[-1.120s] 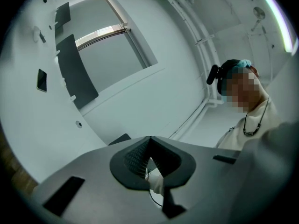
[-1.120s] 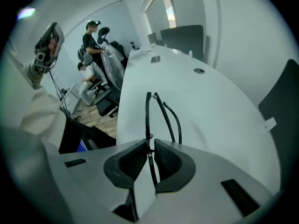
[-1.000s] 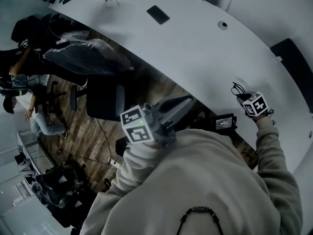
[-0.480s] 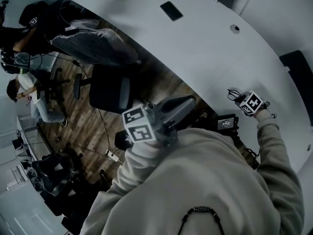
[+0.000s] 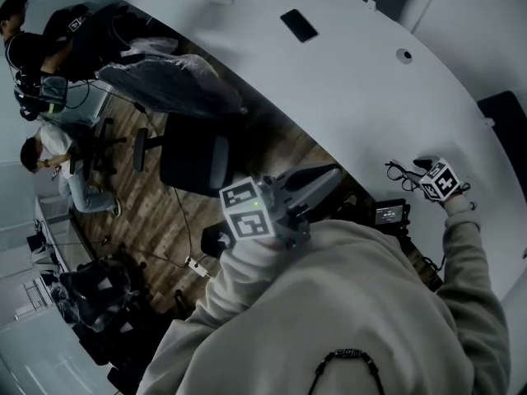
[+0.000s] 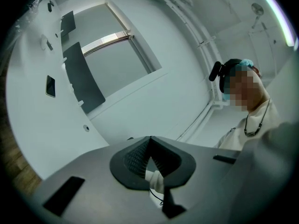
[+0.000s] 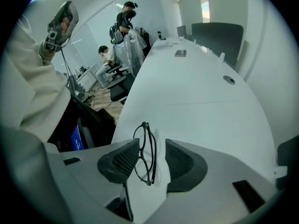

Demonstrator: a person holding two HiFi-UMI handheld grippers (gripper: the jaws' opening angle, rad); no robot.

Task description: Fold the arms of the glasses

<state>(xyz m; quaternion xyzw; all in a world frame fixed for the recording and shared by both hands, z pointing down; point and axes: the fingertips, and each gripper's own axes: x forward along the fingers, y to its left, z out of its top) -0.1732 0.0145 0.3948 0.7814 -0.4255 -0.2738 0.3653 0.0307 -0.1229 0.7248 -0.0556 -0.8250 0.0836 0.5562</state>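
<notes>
The black thin-framed glasses lie on the white table near its front edge, with their arms looking folded against the frame. My right gripper points steeply down over them. Its jaws have just been opening, and the glasses sit between the pads without being pressed. In the head view the glasses show just left of the right gripper. My left gripper is held up near my chest, away from the table. It is shut with nothing in it, as the left gripper view shows.
A dark phone lies far up the long curved table. Below the table edge are a small lit screen, an office chair and cables on the wood floor. People sit and stand at the far left.
The right gripper has shifted slightly along the table edge beside the glasses. The left gripper has stayed by my chest. The head camera's view has drifted a little.
</notes>
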